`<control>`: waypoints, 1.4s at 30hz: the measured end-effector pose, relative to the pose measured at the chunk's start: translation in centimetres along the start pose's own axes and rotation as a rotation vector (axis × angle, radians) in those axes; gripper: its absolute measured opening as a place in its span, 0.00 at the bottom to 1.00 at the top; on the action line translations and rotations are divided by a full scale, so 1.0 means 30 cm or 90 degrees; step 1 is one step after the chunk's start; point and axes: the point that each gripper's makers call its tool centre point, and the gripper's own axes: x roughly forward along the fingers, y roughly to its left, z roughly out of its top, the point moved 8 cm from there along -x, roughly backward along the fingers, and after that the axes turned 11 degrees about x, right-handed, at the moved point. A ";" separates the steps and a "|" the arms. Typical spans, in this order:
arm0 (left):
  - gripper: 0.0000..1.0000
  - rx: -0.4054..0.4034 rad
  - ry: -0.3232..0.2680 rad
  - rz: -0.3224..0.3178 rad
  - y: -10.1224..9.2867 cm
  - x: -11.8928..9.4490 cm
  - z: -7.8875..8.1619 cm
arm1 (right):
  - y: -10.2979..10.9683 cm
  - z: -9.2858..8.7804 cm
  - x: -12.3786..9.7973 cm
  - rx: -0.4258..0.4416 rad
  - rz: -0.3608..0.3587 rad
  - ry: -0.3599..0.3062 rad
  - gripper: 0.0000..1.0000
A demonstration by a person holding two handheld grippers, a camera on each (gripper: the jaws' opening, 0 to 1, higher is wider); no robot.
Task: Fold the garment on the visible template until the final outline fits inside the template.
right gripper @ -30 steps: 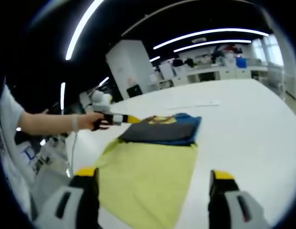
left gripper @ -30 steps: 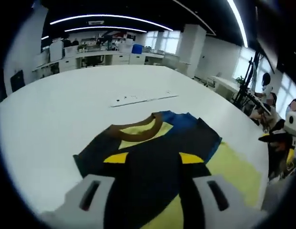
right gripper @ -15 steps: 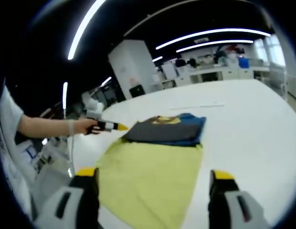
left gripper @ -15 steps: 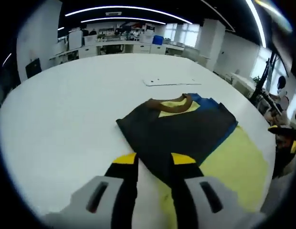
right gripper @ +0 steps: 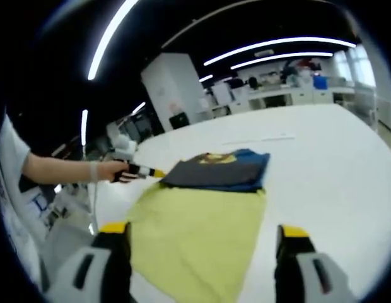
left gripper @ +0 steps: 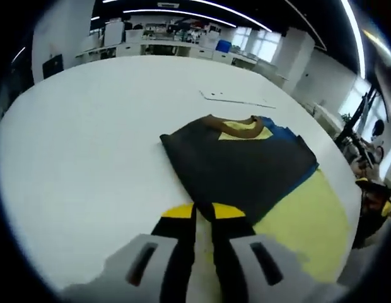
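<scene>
Grippers, two, hand-held. We log the left gripper (left gripper: 203,211) in its own view with yellow-tipped jaws drawn almost together, just a slit between; whether cloth is pinched there we cannot tell. Its tips lie just short of the near corner of the garment (left gripper: 243,167), a dark folded piece with a brown collar, yellow at the neck and a blue layer at its far edge. The garment lies on the far part of the yellow template (left gripper: 306,221), spread flat on the white table (left gripper: 88,132). We log the right gripper (right gripper: 202,237) with jaws spread wide, holding nothing, above the template's near end. In that view a hand (right gripper: 116,170) holds the left gripper at the garment's left edge.
</scene>
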 end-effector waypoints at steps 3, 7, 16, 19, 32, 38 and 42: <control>0.00 -0.009 0.005 -0.003 0.008 0.006 -0.004 | 0.001 -0.002 0.000 0.002 0.000 0.001 0.95; 0.00 -0.028 0.002 -0.008 0.019 0.010 -0.002 | 0.003 -0.005 0.003 0.004 0.002 0.001 0.95; 0.13 0.155 -0.003 -0.033 -0.042 -0.044 0.006 | 0.007 -0.009 0.007 0.009 0.005 0.000 0.95; 0.13 0.228 0.002 -0.029 -0.082 -0.079 -0.012 | 0.010 -0.012 0.009 0.007 0.006 0.002 0.95; 0.15 0.418 0.010 -0.001 -0.111 -0.056 -0.024 | 0.012 -0.014 0.011 0.015 0.008 0.001 0.95; 0.06 0.445 0.017 0.017 -0.086 -0.052 -0.033 | 0.009 -0.018 0.009 0.017 0.007 0.002 0.94; 0.00 0.441 0.003 0.030 -0.078 -0.063 -0.034 | 0.008 -0.018 0.011 0.019 0.007 0.001 0.94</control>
